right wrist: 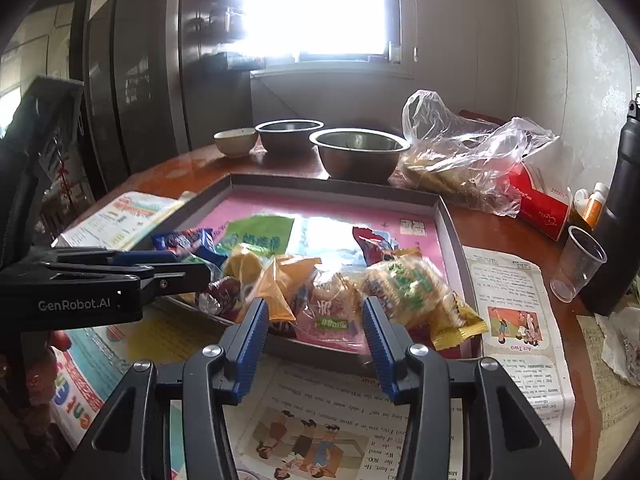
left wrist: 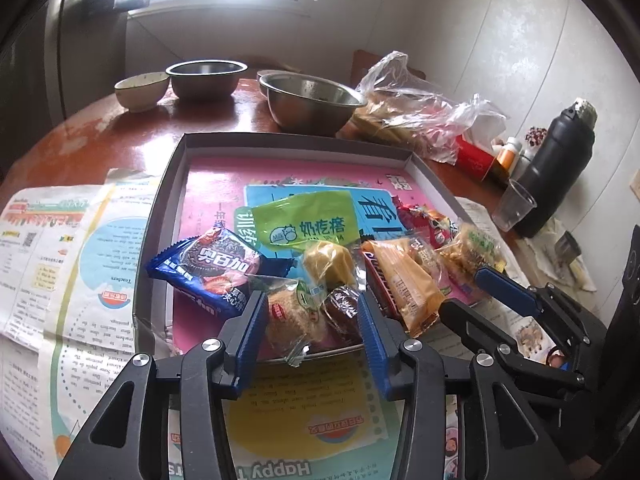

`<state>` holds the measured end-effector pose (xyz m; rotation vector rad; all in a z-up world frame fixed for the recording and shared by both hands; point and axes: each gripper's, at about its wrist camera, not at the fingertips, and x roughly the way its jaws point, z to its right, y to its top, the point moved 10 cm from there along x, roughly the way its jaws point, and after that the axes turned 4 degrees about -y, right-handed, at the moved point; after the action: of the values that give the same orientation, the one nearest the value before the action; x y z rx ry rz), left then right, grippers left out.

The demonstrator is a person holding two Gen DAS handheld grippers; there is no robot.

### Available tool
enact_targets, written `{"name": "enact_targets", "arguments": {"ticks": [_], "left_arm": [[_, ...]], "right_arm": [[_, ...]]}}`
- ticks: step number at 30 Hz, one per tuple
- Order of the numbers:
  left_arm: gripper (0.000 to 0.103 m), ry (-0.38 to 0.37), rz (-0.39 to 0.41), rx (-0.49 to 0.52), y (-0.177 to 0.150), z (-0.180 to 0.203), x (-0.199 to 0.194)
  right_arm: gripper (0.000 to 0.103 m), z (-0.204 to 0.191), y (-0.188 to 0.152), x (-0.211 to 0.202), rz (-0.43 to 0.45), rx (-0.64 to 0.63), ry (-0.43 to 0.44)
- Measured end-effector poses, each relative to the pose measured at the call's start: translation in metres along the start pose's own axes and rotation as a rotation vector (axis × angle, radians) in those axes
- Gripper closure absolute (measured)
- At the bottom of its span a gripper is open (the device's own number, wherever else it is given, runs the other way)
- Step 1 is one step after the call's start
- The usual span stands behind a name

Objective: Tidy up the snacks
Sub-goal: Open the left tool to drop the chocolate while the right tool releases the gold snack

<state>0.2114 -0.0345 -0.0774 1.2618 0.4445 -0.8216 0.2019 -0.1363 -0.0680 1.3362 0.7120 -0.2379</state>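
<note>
A shallow grey tray (left wrist: 296, 140) lined with pink paper holds several wrapped snacks: a blue cookie pack (left wrist: 208, 270), a green pack (left wrist: 306, 220), an orange pack (left wrist: 404, 284) and a red pack (left wrist: 420, 216). My left gripper (left wrist: 312, 312) stands open at the tray's near edge. A clear-wrapped cake (left wrist: 292, 316) and a brown candy (left wrist: 342, 308) lie between its blue pads. My right gripper (right wrist: 314, 312) is open too, around a pink-wrapped snack (right wrist: 332, 320) beside a green-printed cracker pack (right wrist: 408, 284). Each gripper shows in the other's view: right gripper (left wrist: 476, 296), left gripper (right wrist: 196, 266).
Behind the tray stand two steel bowls (left wrist: 312, 100) (left wrist: 206, 78), a ceramic bowl (left wrist: 142, 90) and a clear plastic bag (left wrist: 416, 112) of food. A red box (right wrist: 540, 208), a plastic cup (right wrist: 576, 264) and a black flask (left wrist: 556, 172) stand at the right. Printed paper (left wrist: 60, 260) covers the table.
</note>
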Motion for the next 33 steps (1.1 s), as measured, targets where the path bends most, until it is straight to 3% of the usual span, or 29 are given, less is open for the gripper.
{"name": "enact_targets", "arguments": {"ticks": [16,33], "left_arm": [[0.047,0.023,-0.004,0.010,0.000,0.000,0.005],[0.037,-0.007,-0.016,-0.001,-0.003,0.003,0.005]], "right_arm": [[0.055,-0.007,-0.002,0.015,-0.032,-0.016,-0.007],[0.047,-0.005,0.000,0.016,-0.035,0.013,-0.010]]}}
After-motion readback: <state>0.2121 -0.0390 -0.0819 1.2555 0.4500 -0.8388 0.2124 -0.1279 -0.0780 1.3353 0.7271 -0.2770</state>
